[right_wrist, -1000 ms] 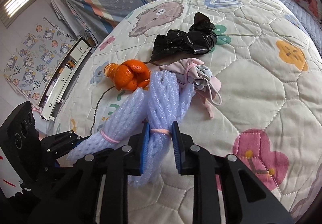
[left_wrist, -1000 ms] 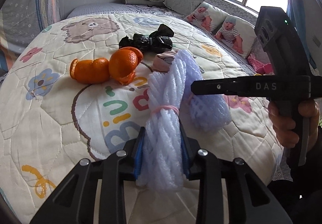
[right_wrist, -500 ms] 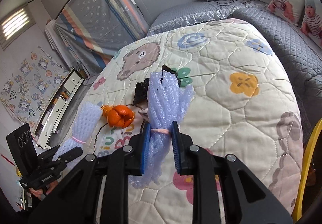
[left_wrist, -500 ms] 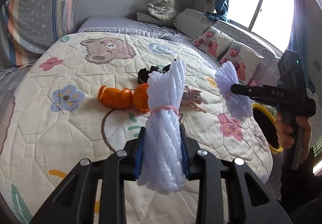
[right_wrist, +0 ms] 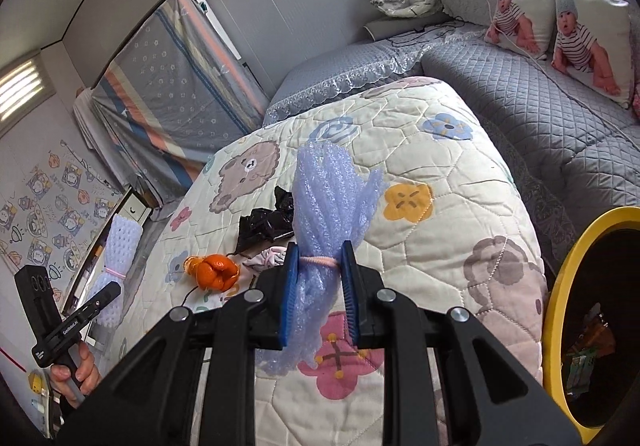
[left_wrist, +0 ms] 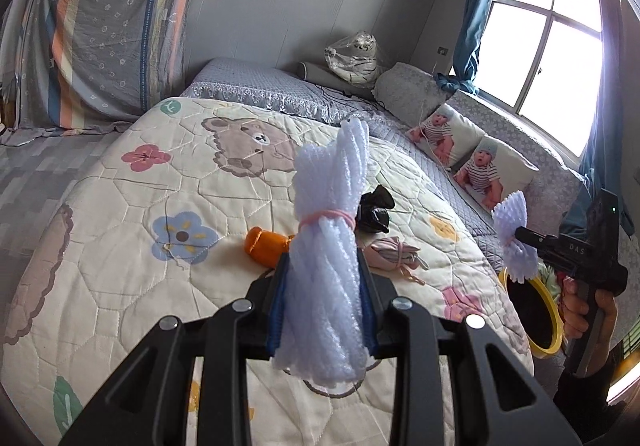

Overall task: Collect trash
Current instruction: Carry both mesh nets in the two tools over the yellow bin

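Observation:
My left gripper point(left_wrist: 323, 278) is shut on a white foam net bundle point(left_wrist: 326, 246) tied with a pink band, held above the quilt. My right gripper point(right_wrist: 319, 274) is shut on a second, lilac foam net bundle point(right_wrist: 326, 205), also lifted. Each gripper shows in the other's view: the right one point(left_wrist: 516, 234) at the right, the left one point(right_wrist: 114, 286) at the lower left. On the quilt lie orange peel point(right_wrist: 214, 272), a crumpled black plastic bag point(right_wrist: 266, 224) and a pink cloth wad point(left_wrist: 394, 252). A yellow-rimmed bin point(right_wrist: 560, 310) stands off the bed's right corner, trash inside.
The patterned quilt point(left_wrist: 120, 238) covers a bed. A grey sofa point(right_wrist: 540, 97) with baby-print pillows point(right_wrist: 576, 33) runs along the right. A wrapped plush tiger point(left_wrist: 354, 53) sits at the back. A draped striped sheet point(left_wrist: 100, 25) stands at the left.
Both grippers have lifted their foam bundles up and away from the quilt. The right gripper has swung right toward the bin, which has come into view.

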`<state>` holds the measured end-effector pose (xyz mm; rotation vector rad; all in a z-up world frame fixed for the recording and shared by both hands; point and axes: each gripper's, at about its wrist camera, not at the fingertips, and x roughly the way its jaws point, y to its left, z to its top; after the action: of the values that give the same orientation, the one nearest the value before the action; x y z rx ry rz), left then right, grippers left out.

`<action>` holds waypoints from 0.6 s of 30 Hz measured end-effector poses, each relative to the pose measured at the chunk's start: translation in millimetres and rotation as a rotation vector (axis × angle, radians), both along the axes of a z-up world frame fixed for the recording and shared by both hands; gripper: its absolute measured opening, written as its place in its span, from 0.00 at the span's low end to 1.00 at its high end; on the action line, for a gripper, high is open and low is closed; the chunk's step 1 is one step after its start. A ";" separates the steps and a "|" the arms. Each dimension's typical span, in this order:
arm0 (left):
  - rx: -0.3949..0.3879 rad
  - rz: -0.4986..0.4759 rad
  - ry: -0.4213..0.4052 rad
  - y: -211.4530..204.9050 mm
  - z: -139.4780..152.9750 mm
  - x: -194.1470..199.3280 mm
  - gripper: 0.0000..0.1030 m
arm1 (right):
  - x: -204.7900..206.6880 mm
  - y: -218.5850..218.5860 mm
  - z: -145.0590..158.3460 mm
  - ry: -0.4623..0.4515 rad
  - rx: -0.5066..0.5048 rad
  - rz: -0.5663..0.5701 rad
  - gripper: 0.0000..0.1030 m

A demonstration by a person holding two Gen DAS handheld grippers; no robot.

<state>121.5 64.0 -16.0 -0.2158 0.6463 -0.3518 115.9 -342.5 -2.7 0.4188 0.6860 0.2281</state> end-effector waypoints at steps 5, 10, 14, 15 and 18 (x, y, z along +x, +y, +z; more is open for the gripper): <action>-0.020 0.028 -0.027 4.6 13.8 1.7 0.27 | -16.9 -16.2 8.1 -0.039 0.004 -0.044 0.19; -0.012 0.058 -0.063 2.6 29.3 2.6 0.27 | -35.9 -36.3 13.2 -0.067 0.011 -0.095 0.19; -0.002 0.067 -0.081 -3.2 39.5 7.1 0.27 | -49.0 -55.8 10.4 -0.077 0.011 -0.136 0.19; 0.001 0.068 -0.086 -5.8 41.8 9.1 0.27 | -51.1 -60.9 9.1 -0.077 0.009 -0.148 0.19; 0.005 0.060 -0.093 -15.4 48.1 14.4 0.27 | -57.3 -76.0 5.0 -0.076 0.019 -0.183 0.19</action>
<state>135.9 48.5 32.1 -0.2124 0.5479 -0.3003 58.6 -418.5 2.2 0.4861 0.5675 0.0770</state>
